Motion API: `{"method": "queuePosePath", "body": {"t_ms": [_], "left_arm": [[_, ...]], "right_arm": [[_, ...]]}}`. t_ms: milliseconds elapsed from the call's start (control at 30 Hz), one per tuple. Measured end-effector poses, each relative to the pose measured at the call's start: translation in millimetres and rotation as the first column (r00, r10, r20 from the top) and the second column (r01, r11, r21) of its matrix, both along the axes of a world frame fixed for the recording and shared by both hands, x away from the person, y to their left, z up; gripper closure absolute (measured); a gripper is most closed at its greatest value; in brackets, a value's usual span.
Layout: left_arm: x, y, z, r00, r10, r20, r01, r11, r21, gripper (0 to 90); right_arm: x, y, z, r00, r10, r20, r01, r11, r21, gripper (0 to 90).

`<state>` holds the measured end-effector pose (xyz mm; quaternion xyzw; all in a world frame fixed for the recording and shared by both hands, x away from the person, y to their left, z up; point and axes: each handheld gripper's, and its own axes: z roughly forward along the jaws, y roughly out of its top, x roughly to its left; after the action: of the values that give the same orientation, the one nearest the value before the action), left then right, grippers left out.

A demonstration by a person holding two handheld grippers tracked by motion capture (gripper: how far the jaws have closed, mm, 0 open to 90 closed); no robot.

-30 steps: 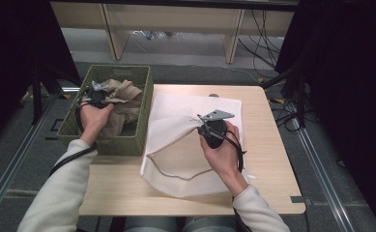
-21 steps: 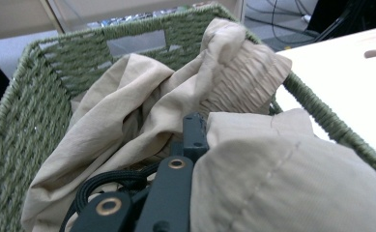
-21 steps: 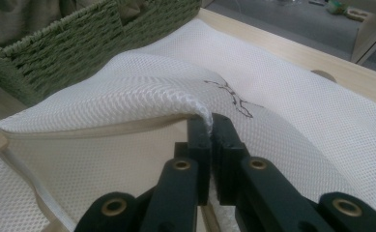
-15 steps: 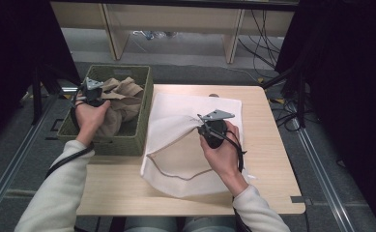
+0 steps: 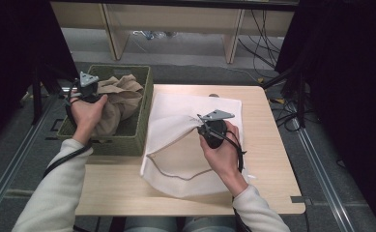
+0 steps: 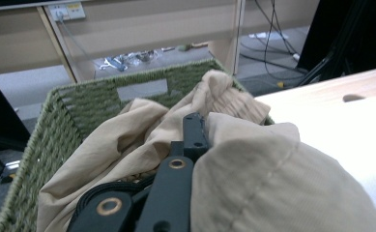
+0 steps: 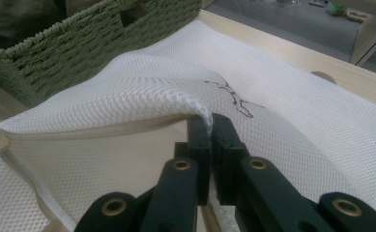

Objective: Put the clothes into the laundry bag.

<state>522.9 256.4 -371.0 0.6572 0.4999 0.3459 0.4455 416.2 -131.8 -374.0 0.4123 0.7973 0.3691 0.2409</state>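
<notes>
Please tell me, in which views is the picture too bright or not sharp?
Left gripper view: the table and white bag are overexposed, and the beige cloth nearest the lens is soft. Right gripper view: the mesh bag is sharp, the background blurred. High view: even light, dark sides.

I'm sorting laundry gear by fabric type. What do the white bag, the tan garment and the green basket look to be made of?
White bag: synthetic-looking mesh, judging by its open honeycomb weave, with a smooth tape hem. Tan garment: matte woven cloth, possibly cotton, showing stitched seams and soft folds. Green basket: woven cord or grass-like fibre, coarse and braided; which fibre is unclear.
</notes>
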Motion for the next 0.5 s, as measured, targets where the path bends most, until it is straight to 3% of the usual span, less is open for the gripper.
{"method": "queuePosePath", "body": {"t_ms": [100, 200, 500], "left_arm": [[-1.8, -0.1, 5.6, 0.9998, -0.004, 0.019, 0.004, 1.0, -0.006, 86.3], [-4.5, -1.4, 11.8, 0.9991, -0.009, 0.042, 0.01, 0.9998, -0.018, 86.3], [-12.7, -4.1, 34.4, 0.9929, -0.028, 0.115, 0.033, 0.9985, -0.044, 86.3]], "right_arm": [[-2.7, 2.0, 0.7, 0.9989, -0.035, -0.031, 0.036, 0.999, 0.025, 88.3], [-1.4, 0.4, 0.8, 0.9998, -0.018, -0.009, 0.018, 1.0, 0.01, 88.3], [-3.0, 1.8, 1.3, 0.9991, -0.035, -0.025, 0.036, 0.999, 0.027, 88.3]]}}
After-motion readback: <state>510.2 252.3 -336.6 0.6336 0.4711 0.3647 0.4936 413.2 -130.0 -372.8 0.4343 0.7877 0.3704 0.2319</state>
